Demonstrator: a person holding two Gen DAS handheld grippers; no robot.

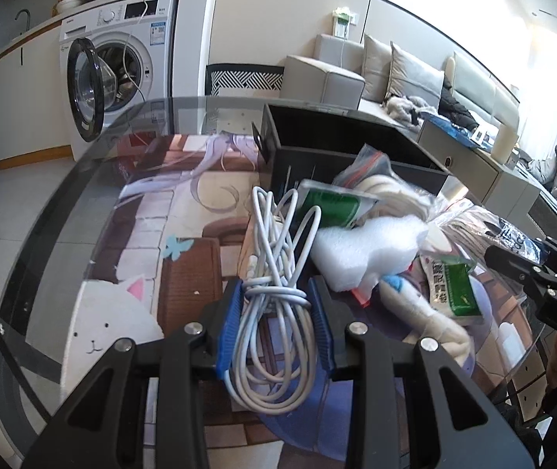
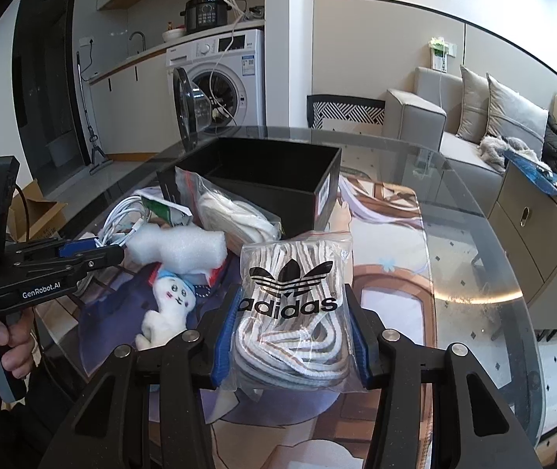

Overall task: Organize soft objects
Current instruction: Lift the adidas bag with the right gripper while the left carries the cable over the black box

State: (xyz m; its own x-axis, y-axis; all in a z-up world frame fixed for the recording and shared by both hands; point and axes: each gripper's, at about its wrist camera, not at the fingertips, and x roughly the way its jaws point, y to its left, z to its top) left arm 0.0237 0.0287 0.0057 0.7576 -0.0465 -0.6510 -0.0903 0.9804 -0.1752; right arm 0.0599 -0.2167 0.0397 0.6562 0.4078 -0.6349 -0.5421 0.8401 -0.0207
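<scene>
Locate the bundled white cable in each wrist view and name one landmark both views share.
Left wrist view: the bundled white cable sits bottom centre, clamped in the left gripper.
Right wrist view: the cable is at mid-left, just beyond the left gripper's blue pads, beside the white foam piece.
Shared landmark: the open black box on the glass table.

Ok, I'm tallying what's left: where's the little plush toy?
In the right wrist view, the plush toy lies on the table mat, lower left, beside the foam block.
</scene>
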